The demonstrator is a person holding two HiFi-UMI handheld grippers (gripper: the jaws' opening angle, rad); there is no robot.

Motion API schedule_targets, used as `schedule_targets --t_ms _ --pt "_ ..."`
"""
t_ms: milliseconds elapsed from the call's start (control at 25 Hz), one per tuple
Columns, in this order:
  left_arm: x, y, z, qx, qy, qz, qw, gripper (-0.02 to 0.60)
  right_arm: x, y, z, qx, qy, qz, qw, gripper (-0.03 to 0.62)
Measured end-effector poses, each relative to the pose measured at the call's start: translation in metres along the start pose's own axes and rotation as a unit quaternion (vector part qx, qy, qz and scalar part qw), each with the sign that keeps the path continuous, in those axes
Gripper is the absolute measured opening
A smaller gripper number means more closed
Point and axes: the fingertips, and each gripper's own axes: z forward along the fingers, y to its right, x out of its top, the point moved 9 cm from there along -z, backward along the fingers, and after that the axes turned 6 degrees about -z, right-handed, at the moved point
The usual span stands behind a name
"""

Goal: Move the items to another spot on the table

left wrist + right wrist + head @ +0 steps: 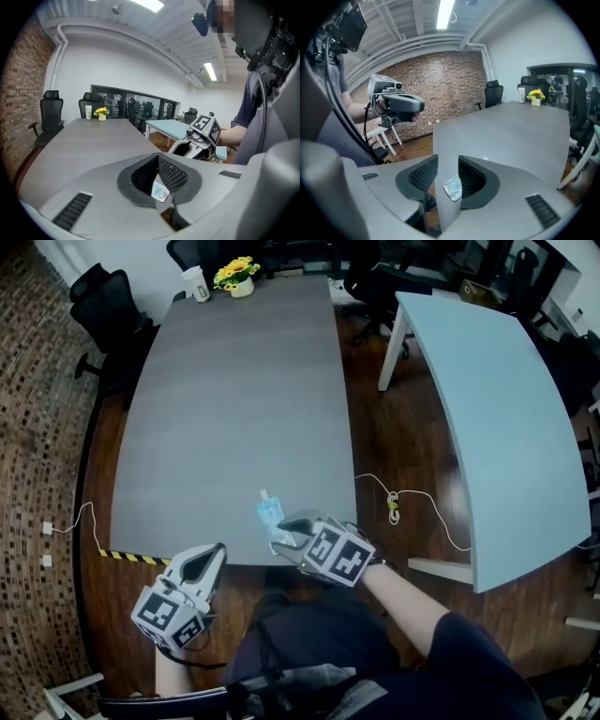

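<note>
While at the near edge of the table [234,409], clenched shut at the left gripper [216,555], released at the right gripper [281,531], jaws apart beside a blue pouch [269,513].

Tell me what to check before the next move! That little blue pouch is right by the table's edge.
1. Right gripper fingers apart: ok.
2. Blue pouch lined up between those fingers: cannot tell; it sits just ahead of them, but the right gripper view doesn't show it.
3. Pouch well in from the edge of the table: not ok; it sits right at the near edge.
4. Room to put it elsewhere: ok; the gray top is bare up to the cup and flowers.
5. Left gripper out of the way: ok; shut, off the table's near edge.
</note>
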Motion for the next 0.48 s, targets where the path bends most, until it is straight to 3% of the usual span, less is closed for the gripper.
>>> schedule_targets --t_ms 80,240,480 --pt "-0.003 -0.019 0.009 -0.030 -0.011 0.001 0.9995 0.011 -0.002 0.000 0.008 -0.024 -0.031 0.019 0.999 0.199" --pt "-0.015 -0.052 0.019 -0.097 -0.048 0.008 0.9941 0.011 -0.003 -0.010 0.023 -0.087 -0.065 0.066 0.992 0.228" --pt "-0.033 -0.083 0.038 -0.169 -0.081 0.008 0.9823 0.011 -0.008 -0.007 0.046 -0.159 -0.108 0.140 0.971 0.310"
